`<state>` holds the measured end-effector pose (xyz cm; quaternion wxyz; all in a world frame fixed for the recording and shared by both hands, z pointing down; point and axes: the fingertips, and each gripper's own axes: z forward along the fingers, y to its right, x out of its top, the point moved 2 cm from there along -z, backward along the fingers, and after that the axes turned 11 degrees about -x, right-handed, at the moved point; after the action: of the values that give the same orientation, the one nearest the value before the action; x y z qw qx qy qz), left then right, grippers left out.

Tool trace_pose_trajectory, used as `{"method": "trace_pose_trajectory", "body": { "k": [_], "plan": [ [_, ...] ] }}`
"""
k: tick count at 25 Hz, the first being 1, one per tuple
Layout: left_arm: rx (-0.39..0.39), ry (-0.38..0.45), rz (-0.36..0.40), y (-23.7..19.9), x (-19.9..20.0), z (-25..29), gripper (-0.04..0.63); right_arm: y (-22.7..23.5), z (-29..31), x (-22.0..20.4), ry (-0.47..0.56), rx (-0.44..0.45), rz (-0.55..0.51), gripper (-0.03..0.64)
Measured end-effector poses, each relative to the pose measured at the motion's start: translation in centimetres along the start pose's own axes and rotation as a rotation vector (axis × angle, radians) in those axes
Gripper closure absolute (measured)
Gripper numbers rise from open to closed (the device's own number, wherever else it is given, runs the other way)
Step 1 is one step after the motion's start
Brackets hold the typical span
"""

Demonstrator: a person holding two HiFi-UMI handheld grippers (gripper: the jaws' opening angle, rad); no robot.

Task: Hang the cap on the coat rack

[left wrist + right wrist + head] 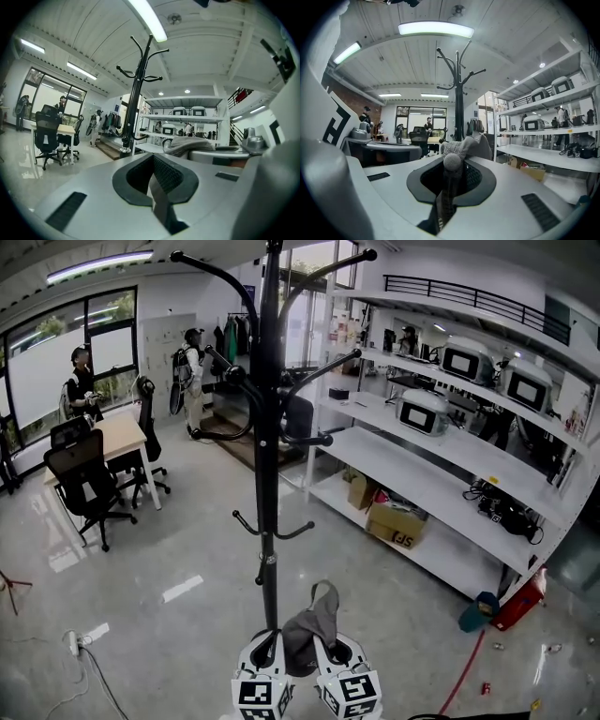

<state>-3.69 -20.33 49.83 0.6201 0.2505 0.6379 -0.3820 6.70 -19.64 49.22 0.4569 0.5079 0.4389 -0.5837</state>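
Cap [305, 634] hangs low in front of me, near the foot of the rack [268, 427], with its grey cloth pinched in the jaws of the right gripper [451, 168]. The left gripper [152, 180] sits just beside it, jaws pressed together on nothing I can make out. I judge the lift comes next. I'd raise the cap clear of the pole, turn its hollow toward a low hook [298, 532], and release only once the cloth sits over the tip.
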Motion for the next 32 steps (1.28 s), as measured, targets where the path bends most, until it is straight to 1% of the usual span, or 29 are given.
{"method": "trace_pose_trajectory", "body": {
  "k": [5,8,12,17,19,23,25,29,32],
  "plan": [
    [-0.02,0.007,-0.018,-1.0,0.3,2.0,0.594,0.4,1.5,-0.1,-0.011,-0.011,0.011,0.584],
    [-0.008,0.004,-0.029,-1.9,0.2,2.7,0.593,0.8,2.1,-0.4,-0.032,-0.016,0.03,0.584],
    [0.004,0.0,-0.032,-2.9,0.2,3.4,0.594,1.5,3.0,-0.7,-0.04,-0.022,0.025,0.584],
    [0.038,-0.001,-0.026,-3.9,0.6,3.8,0.593,1.8,4.3,0.2,-0.021,-0.004,0.034,0.584],
    [0.056,0.006,-0.02,-4.3,1.1,4.0,0.592,1.9,4.5,1.1,0.008,0.019,0.039,0.584],
    [0.096,0.013,-0.024,-5.2,1.4,4.2,0.594,2.2,4.7,3.6,0.102,0.068,0.054,0.584],
    [0.111,0.016,-0.026,-5.2,1.4,4.2,0.594,2.6,4.6,4.9,0.143,0.078,0.035,0.584],
    [0.126,0.022,-0.031,-5.0,1.3,4.5,0.593,3.6,4.2,7.8,0.225,0.085,-0.035,0.584],
    [0.131,0.019,-0.034,-4.8,1.2,4.6,0.594,4.0,4.0,10.1,0.283,0.088,-0.057,0.584]
  ]
}}
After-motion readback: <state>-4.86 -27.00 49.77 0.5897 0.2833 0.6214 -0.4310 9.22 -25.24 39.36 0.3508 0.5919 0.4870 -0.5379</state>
